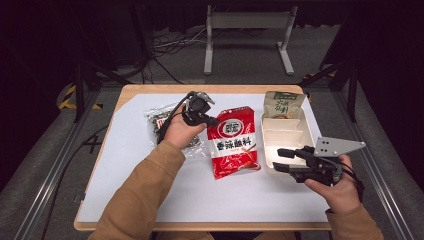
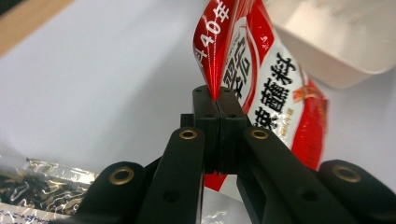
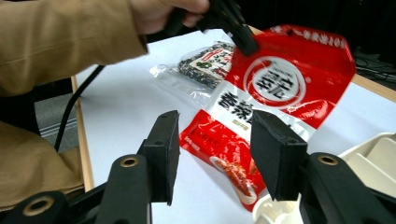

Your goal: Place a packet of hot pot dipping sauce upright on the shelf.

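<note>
**Red seasoning pouch held at its corner by the left gripper**

The red pouch [image 1: 234, 141] is a flat, shiny plastic bag with a white band across the middle and a round white emblem near its top. It lies on the white sheet of the table [image 1: 150, 200], between the seaweed packet [image 1: 161, 121] and the white tray [image 1: 284, 142]. Its upper left corner is lifted from the surface. The left gripper [image 1: 212, 121] has its fingers [image 2: 205, 112] pressed together on this corner, with the red film caught between them, as the left gripper view shows closely.

On the white band stand large black Chinese characters, and the emblem holds two characters in black. Along the red edge near the fingers I can read "40" in white, followed by one character. The lower part shows a small picture of food, too blurred to tell.

The seaweed packet is clear and crinkled, with dark content and a small red and white label that I cannot read. A green and beige pouch [image 1: 283, 103] rests at the far end of the tray; its green characters are too small.

The right gripper [image 1: 280, 160] hovers over the near part of the tray, its fingers [image 3: 162, 149] apart and holding nothing.
</note>
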`<state>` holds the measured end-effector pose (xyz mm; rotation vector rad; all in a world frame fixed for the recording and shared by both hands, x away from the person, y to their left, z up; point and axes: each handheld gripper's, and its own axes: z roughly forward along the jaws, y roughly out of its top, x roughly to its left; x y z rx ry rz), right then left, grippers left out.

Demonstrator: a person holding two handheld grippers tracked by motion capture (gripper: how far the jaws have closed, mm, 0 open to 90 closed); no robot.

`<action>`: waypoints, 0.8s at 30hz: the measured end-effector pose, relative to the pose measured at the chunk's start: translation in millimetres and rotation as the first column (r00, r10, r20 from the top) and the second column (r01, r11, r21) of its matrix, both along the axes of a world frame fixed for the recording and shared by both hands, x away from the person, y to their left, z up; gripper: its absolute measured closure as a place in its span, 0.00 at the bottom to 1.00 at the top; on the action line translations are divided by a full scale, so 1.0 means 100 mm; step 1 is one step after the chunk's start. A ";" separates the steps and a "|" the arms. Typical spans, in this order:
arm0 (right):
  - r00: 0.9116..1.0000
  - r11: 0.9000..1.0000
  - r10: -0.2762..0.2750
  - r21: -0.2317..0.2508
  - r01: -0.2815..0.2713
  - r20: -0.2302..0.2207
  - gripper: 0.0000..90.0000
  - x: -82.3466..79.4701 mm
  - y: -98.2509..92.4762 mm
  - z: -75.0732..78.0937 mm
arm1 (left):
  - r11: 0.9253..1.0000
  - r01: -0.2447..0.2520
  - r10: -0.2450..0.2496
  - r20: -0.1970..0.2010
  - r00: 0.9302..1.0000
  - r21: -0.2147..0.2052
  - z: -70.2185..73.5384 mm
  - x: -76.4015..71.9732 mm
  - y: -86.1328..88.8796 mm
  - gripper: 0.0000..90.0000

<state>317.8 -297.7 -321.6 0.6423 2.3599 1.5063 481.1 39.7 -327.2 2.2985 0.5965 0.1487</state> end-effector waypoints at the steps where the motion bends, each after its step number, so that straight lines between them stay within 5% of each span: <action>1: 1.000 1.000 -0.003 -0.003 0.003 0.000 0.60 0.01 0.00 0.01 | 1.000 0.013 -0.013 0.015 1.000 -0.008 0.05 -0.07 0.00 0.99; 5: 1.000 1.000 -0.008 -0.008 0.008 0.010 0.62 0.05 0.01 0.05 | 0.996 0.083 -0.080 0.081 0.993 -0.034 0.25 -0.36 -0.01 0.99; 10: 1.000 1.000 -0.006 -0.001 0.006 0.025 0.65 0.06 0.01 0.10 | 0.988 0.142 -0.134 0.117 0.984 -0.065 0.39 -0.61 -0.02 0.99; 14: 1.000 1.000 0.003 0.005 -0.003 0.030 0.64 0.06 -0.01 0.14 | 0.983 0.178 -0.170 0.154 0.973 -0.040 0.50 -0.81 -0.04 0.99; 18: 0.999 1.000 -0.009 0.003 0.009 0.031 0.60 0.09 -0.02 0.17 | 0.980 0.197 -0.187 0.178 0.966 -0.037 0.58 -0.89 0.00 0.99; 24: 0.998 1.000 -0.022 -0.007 0.023 0.058 0.54 0.12 -0.02 0.21 | 0.968 0.234 -0.217 0.165 0.962 -0.088 0.65 -1.00 0.10 0.99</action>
